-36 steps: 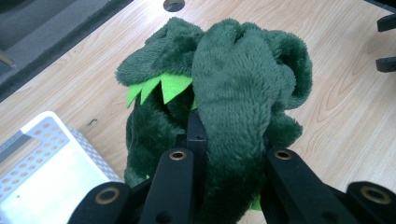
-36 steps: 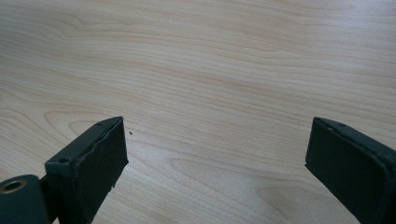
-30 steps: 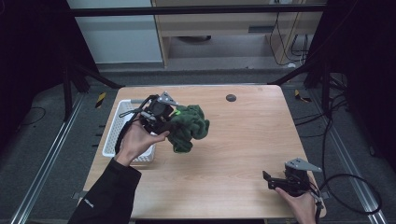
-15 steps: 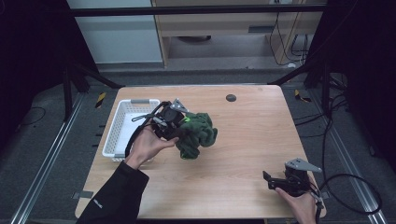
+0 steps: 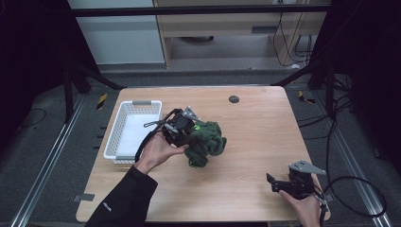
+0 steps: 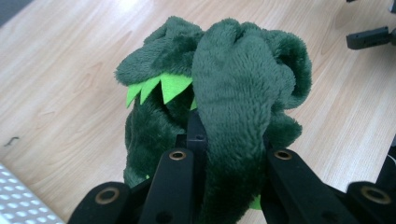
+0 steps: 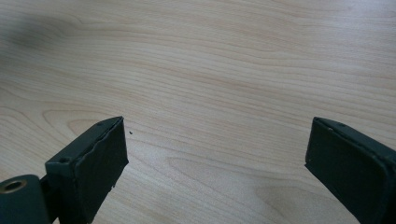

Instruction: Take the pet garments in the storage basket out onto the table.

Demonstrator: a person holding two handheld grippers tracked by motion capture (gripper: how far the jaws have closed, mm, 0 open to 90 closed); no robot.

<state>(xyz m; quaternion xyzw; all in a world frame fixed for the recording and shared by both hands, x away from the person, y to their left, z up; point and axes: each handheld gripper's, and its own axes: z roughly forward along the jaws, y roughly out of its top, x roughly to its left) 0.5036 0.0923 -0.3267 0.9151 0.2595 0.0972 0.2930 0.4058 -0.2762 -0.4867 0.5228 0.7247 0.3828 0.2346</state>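
The wooden table [image 5: 246, 142] carried a white basket [image 5: 124, 135] at its left — nothing was seen inside it. Since the earlier pictures, the green plush toy [image 5: 205, 144] had been carried rightward and lowered beside the basket, clamped by the left gripper [image 5: 182, 128]. The right gripper [image 5: 283, 184] was held wide open — unmoved.

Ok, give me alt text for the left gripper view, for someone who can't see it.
The left tool is clamped on a dark green plush toy, whose fur bulges up between the two black jaws, with bright green felt spikes showing at its left. Below it lies a light wooden table, with a corner of a white perforated basket at the lower left.
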